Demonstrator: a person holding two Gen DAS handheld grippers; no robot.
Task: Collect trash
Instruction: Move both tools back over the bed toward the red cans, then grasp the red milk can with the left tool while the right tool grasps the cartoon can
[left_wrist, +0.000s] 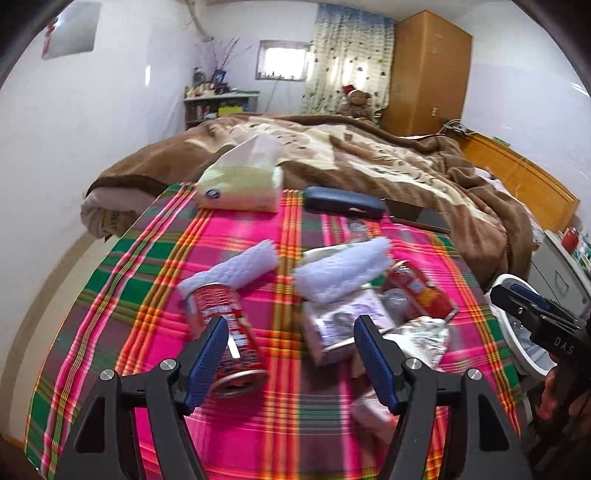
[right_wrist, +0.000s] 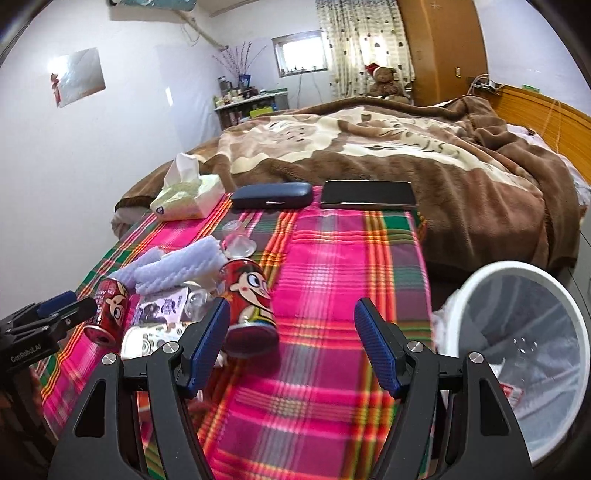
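Trash lies on a pink plaid cloth (left_wrist: 295, 435) on the bed. A red can (left_wrist: 225, 332) lies on its side just behind the left finger of my left gripper (left_wrist: 290, 332), which is open over a printed packet (left_wrist: 340, 325). Around the packet lie white foam pieces (left_wrist: 343, 273), a second red can (left_wrist: 417, 286) and a foil wrapper (left_wrist: 424, 336). My right gripper (right_wrist: 291, 314) is open above the cloth, with a cartoon-printed red can (right_wrist: 251, 299) beside its left finger. A white bin (right_wrist: 517, 269) with a clear liner stands at the right.
A tissue pack (right_wrist: 188, 195), a dark glasses case (right_wrist: 271, 195) and a black tablet (right_wrist: 367, 194) lie at the cloth's far edge. A clear plastic cup (right_wrist: 236, 240) lies near the foam. Behind is a brown blanket (right_wrist: 406, 155), with a white wall on the left.
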